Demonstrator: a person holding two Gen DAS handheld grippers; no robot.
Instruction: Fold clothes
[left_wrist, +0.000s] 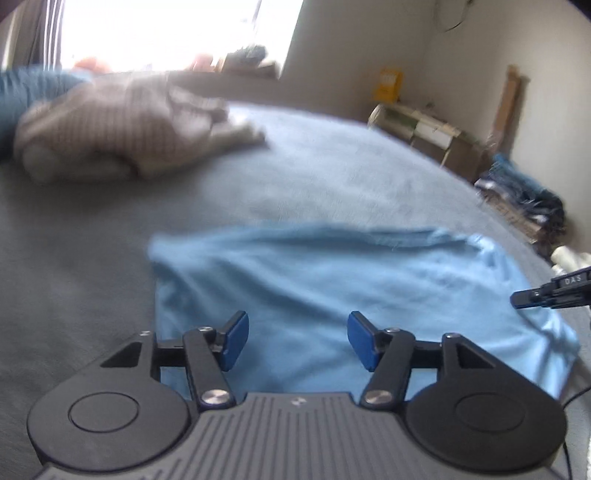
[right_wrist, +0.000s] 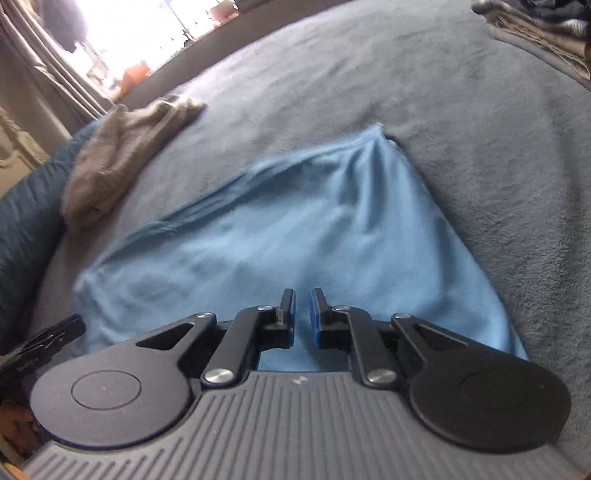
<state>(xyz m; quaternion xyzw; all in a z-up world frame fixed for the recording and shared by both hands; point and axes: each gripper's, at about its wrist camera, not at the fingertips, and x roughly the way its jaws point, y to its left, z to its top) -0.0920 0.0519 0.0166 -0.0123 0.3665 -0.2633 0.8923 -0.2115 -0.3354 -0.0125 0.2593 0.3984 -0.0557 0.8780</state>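
Both grippers hover over the light blue garment — left gripper gaping, right gripper nearly closed, empty.

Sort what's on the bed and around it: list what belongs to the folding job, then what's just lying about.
Belongs to the job:
- light blue garment, spread on the bed
- beige knit garment, crumpled farther back

Just lying about:
- grey bed cover
- stack of clothes at the far corner
- yellow box by the wall
- cluttered shelf
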